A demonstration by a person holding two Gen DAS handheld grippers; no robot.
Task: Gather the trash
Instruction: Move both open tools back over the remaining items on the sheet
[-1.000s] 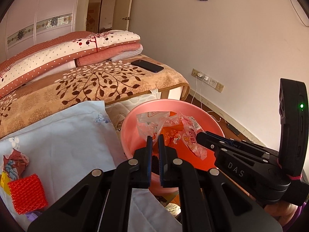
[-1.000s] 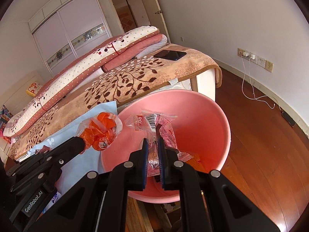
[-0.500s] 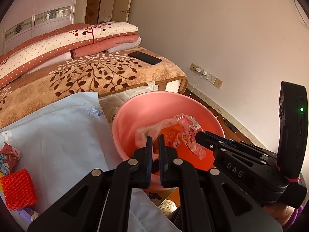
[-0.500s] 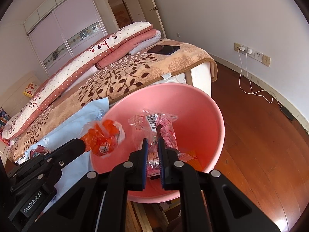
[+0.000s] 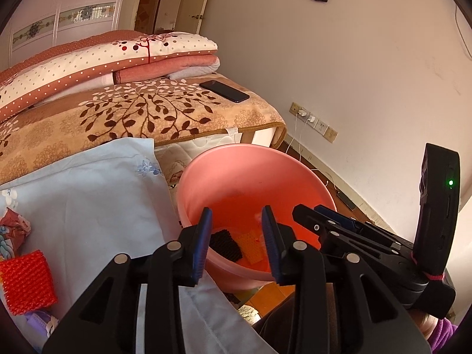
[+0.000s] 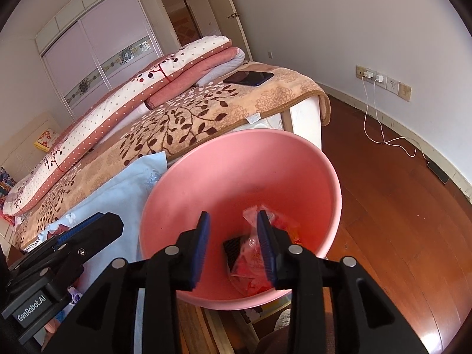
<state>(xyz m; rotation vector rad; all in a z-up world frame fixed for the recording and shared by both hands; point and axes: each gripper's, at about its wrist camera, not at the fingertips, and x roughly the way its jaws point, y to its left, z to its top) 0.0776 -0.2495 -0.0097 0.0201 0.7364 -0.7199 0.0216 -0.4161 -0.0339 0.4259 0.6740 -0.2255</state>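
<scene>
A second ago each gripper was pinched shut on a crinkly snack wrapper above the pink basin [image 5: 250, 177]; both pairs of jaws have just been opening, and the wrappers have dropped out of them. The left gripper [image 5: 237, 242] now stands partly open at the lower centre of its frame with nothing between its blue pads, over the basin's near rim. The right gripper [image 6: 233, 243] is likewise partly open; a clear red-printed wrapper [image 6: 250, 253] lies in the basin behind its right-hand finger, and whether it touches that pad cannot be told. The left view alone shows a black mesh piece [image 5: 225, 243] and an orange mesh piece [image 5: 250, 246] on the basin's floor, a red mesh pad [image 5: 26, 283] on the pale blue cloth [image 5: 88, 200] at the lower left, and the right gripper's body at the right edge with a green light. The right view alone shows the wooden floor [image 6: 398, 206] at the right, a white charging cable [image 6: 380, 129] trailing from wall sockets, and the left gripper's body at the lower left. A dark phone [image 5: 224, 91] lies on the leaf-patterned blanket [image 5: 132, 118] in both.
</scene>
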